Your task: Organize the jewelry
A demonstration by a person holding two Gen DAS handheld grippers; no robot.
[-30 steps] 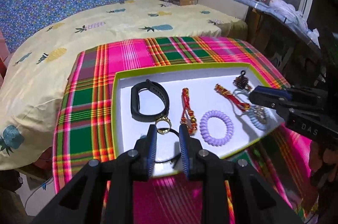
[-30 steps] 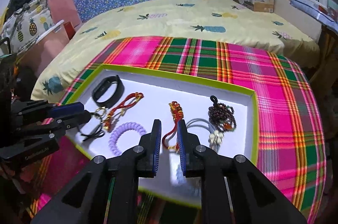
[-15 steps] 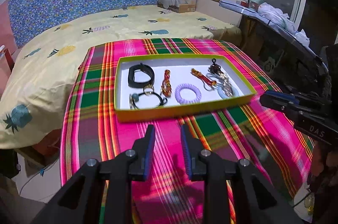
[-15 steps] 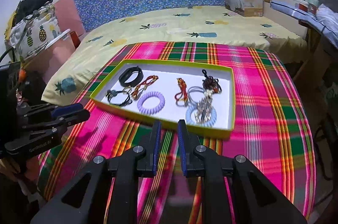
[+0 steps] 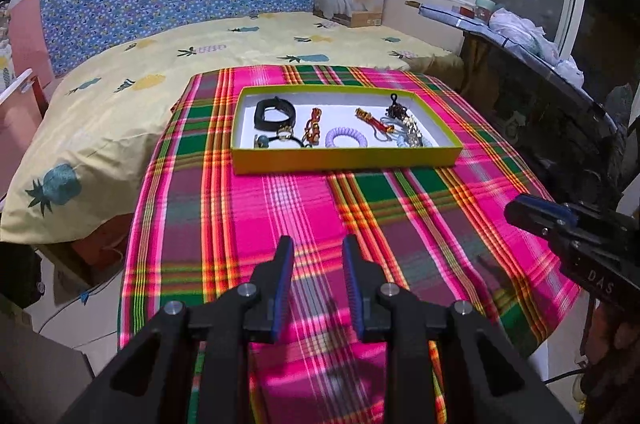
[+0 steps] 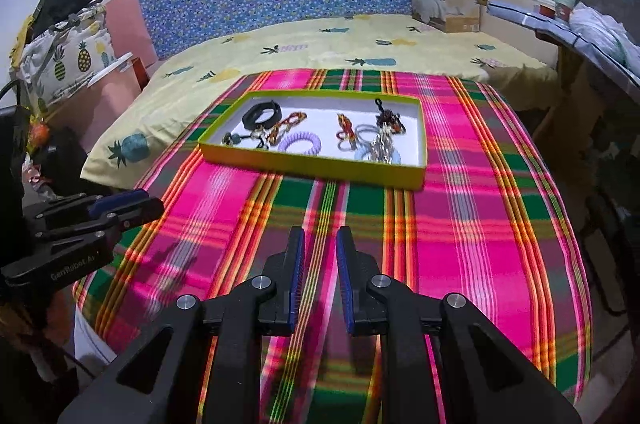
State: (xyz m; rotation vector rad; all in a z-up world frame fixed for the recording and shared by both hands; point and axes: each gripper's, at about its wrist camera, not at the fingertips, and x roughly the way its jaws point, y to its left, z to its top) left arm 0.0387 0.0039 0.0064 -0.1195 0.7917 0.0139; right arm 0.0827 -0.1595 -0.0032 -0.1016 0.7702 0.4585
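Both grippers are built of matte black plastic. The left gripper (image 5: 316,282) has two angular arms tipped with flat fingers (image 5: 283,276) faced in ribbed blue pads, with round silver screw heads at the joints. The right gripper (image 6: 320,274) matches it. White lettering runs along each gripper's side: "DAS" on one, "GenRobot AI" on the other.

One green-rimmed tray (image 5: 344,160), one black band (image 5: 274,112), one purple coil tie (image 5: 346,137), two red braided cords (image 5: 313,126).
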